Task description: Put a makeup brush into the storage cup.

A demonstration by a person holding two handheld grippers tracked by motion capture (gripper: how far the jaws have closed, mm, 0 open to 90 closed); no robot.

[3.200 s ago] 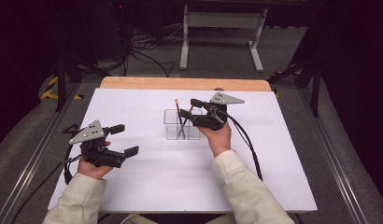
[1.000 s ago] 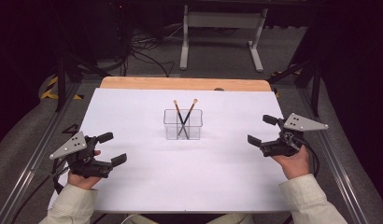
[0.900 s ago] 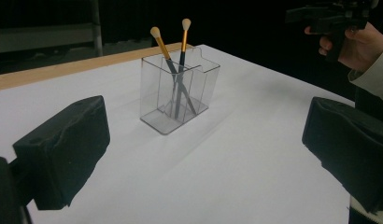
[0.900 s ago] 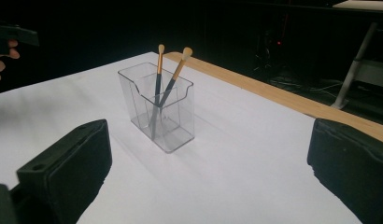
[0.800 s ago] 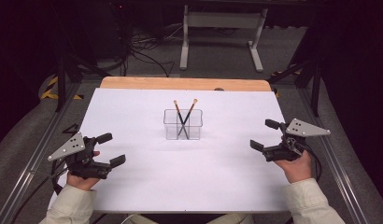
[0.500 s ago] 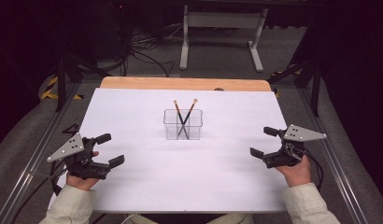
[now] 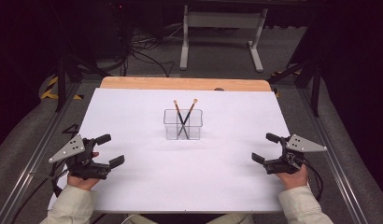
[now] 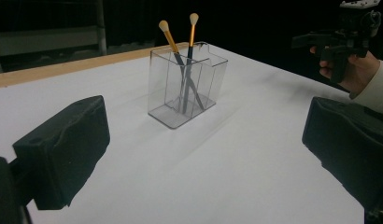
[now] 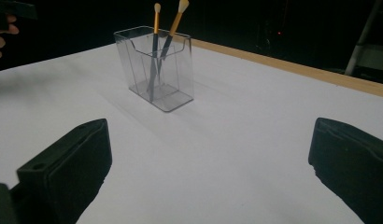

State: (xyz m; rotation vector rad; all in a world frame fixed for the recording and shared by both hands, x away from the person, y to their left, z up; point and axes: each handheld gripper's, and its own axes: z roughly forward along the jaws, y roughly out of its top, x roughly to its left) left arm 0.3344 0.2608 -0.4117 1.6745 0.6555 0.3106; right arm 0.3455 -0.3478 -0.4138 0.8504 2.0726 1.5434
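Observation:
A clear plastic holder (image 7: 182, 125) stands upright in the middle of the white table (image 7: 133, 107). Two brushes (image 7: 184, 117) with orange handles and pale tips lean crossed inside it; the holder (image 8: 186, 86) and brushes (image 8: 187, 60) show again in the left gripper view, and the holder (image 9: 157, 67) in the right gripper view. My left gripper (image 7: 110, 150) rests open near the front left edge, nothing between its jaws. My right gripper (image 7: 265, 148) rests open near the front right edge, also holding nothing. Both are well apart from the holder.
A wooden strip (image 7: 180, 84) runs along the table's far edge. Behind it stand a metal frame (image 7: 222, 28) and cables on the floor. Metal rails flank the table on both sides.
My right gripper has left the holder, where it stood earlier, and moved back and down to the front right edge. My left gripper drifted slightly toward the front left.

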